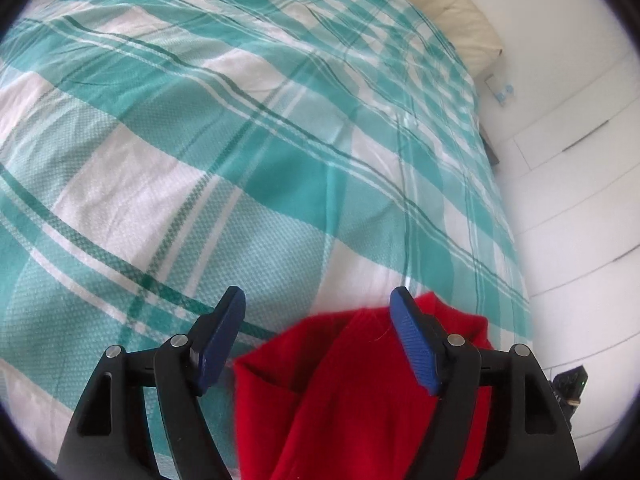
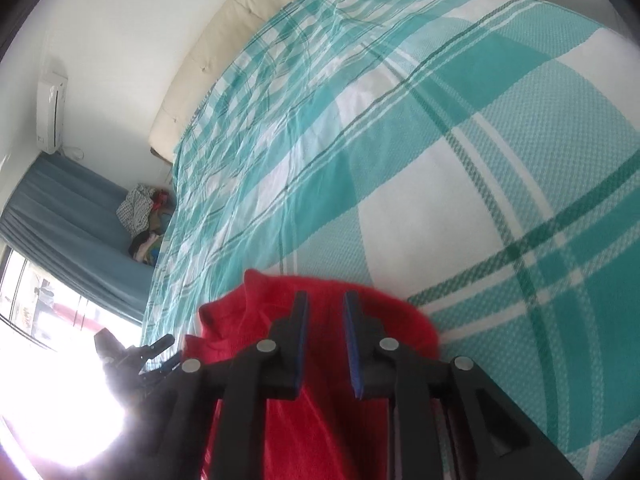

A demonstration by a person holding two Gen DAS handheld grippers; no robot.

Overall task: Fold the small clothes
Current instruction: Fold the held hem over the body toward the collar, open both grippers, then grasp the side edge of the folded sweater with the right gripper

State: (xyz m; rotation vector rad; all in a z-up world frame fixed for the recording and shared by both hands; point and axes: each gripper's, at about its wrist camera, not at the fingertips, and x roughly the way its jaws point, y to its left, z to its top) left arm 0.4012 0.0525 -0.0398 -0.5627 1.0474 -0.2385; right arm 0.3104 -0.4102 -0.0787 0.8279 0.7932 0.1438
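Note:
A red garment (image 1: 340, 384) lies bunched on the teal plaid bed cover (image 1: 224, 152), near the bed's edge. My left gripper (image 1: 318, 300) hovers over it with its blue pads (image 1: 412, 344) spread wide; the cloth lies between and below the fingers, and no pad presses on it. In the right wrist view the same red garment (image 2: 400, 320) sits under my right gripper (image 2: 326, 300). Its jaws stand a narrow gap apart, and red cloth shows through the gap behind them, not pinched.
The plaid cover (image 2: 460, 128) runs up to a cream headboard (image 2: 224, 40). A heap of clothes (image 2: 146, 220) lies beside the bed by a blue curtain (image 2: 72, 208) and a bright window (image 2: 48, 360). An air conditioner (image 2: 52, 112) hangs on the wall. White cupboard fronts (image 1: 572, 160) flank the bed.

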